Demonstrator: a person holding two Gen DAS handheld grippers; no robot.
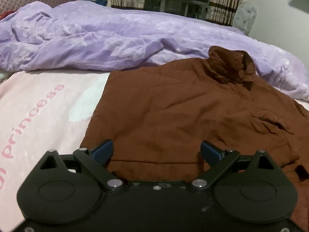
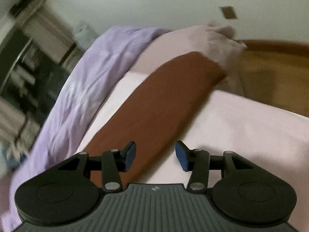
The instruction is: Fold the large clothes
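The brown shirt (image 1: 173, 104) lying on the bed (image 1: 38, 104) looks soft and limp, best pinched along its near hem, and both the left claw (image 1: 156, 152) and right claw (image 2: 155, 154) are released, empty.

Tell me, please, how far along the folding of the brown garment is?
Done: the brown garment lies spread on the pink sheet, its left side apparently tucked to a straight edge. In hand: nothing; left tongs and right tongs stand open and empty. Left: the sleeve stretched out flat, the collar standing up, the remaining folds.
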